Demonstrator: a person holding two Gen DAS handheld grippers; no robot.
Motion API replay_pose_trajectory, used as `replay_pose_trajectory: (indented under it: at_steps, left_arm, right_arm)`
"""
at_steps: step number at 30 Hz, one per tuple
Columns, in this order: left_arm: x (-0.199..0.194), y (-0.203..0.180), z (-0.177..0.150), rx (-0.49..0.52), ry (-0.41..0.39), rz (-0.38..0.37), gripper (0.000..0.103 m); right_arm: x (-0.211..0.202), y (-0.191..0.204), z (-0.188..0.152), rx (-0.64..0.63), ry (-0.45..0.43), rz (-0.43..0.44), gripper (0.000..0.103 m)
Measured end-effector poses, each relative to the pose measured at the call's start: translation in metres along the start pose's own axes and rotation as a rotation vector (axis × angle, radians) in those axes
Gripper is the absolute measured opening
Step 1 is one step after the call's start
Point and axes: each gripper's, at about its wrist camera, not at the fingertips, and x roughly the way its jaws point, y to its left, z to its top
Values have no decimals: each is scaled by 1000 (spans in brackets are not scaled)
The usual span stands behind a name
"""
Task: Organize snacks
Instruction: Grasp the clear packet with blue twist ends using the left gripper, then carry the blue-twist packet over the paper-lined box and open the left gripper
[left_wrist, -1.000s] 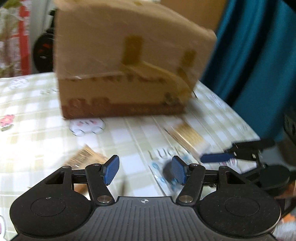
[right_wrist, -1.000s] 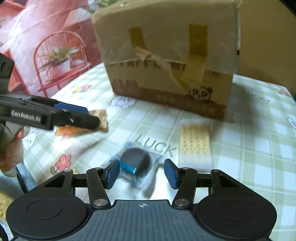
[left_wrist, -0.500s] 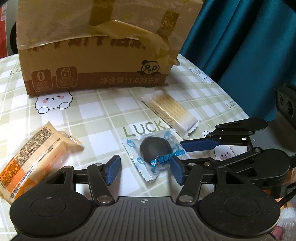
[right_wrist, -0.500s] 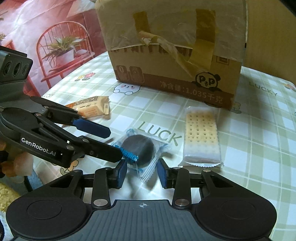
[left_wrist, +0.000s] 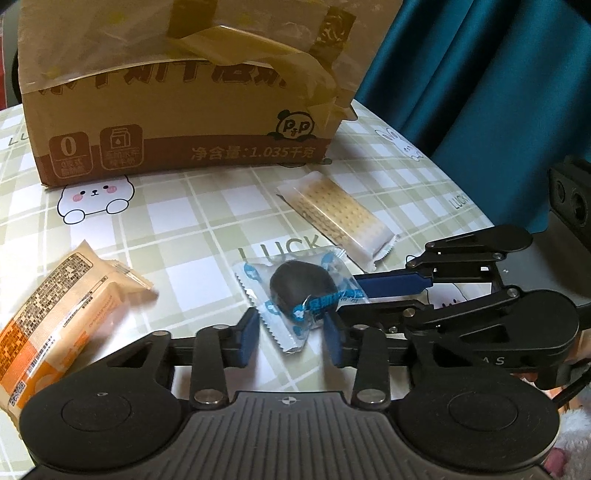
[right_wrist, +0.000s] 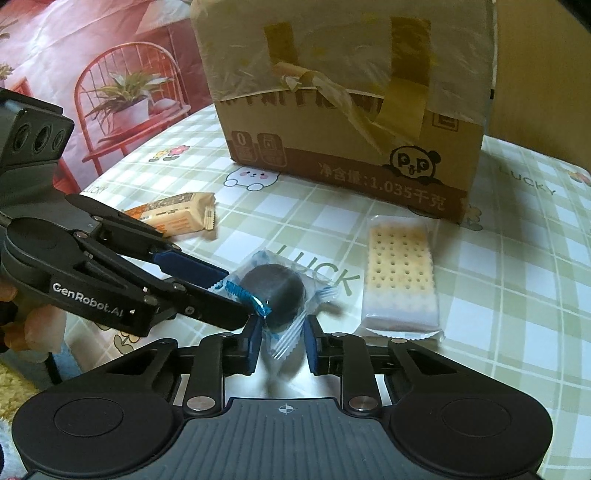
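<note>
A dark round cookie in a clear blue-printed wrapper (left_wrist: 301, 286) (right_wrist: 275, 291) lies on the checked tablecloth. My left gripper (left_wrist: 290, 338) is open, its fingers on either side of the wrapper's near corner. My right gripper (right_wrist: 281, 341) is open too, narrower, its pads on either side of the wrapper's other end. Each gripper shows from the side in the other's view, the right one (left_wrist: 391, 286) and the left one (right_wrist: 192, 271). A cracker pack (left_wrist: 338, 216) (right_wrist: 400, 275) lies right of the cookie. An orange snack pack (left_wrist: 55, 314) (right_wrist: 173, 218) lies to the left.
A taped cardboard box (left_wrist: 184, 92) (right_wrist: 351, 110) stands behind the snacks. The table edge (left_wrist: 461, 192) runs along a teal curtain (left_wrist: 498, 74) on the right. A red printed cloth with a chair picture (right_wrist: 92, 74) hangs at the left.
Both grippers have moved in on the cookie wrapper from opposite sides. The right gripper's jaws have narrowed around its end. The left gripper's jaws have also narrowed around its near corner.
</note>
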Motion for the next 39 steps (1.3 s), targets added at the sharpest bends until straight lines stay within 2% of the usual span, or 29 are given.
replay_pose_trajectory:
  at_steps: [9,18,30,33,39]
  left_arm:
    - [-4,-1,-1,10,-10,9,27]
    - [-38,-4,25,38,-145,46,25]
    - [-97,-33,109,171,-382,104,25]
    - [-99,-38,136,187,-394,105,25]
    - [-86,-35,187,152,-380,57,25]
  right_arm:
    - [-2,2,3,-3,-30,1,20]
    - [-22,11,33,-96,-141,-40,19]
    - [-84,11,117,-247,-379,-148,19]
    - [-96,5,140,-265,-426,-173,19]
    - [-102,-15,178,-252,-476,-224,19]
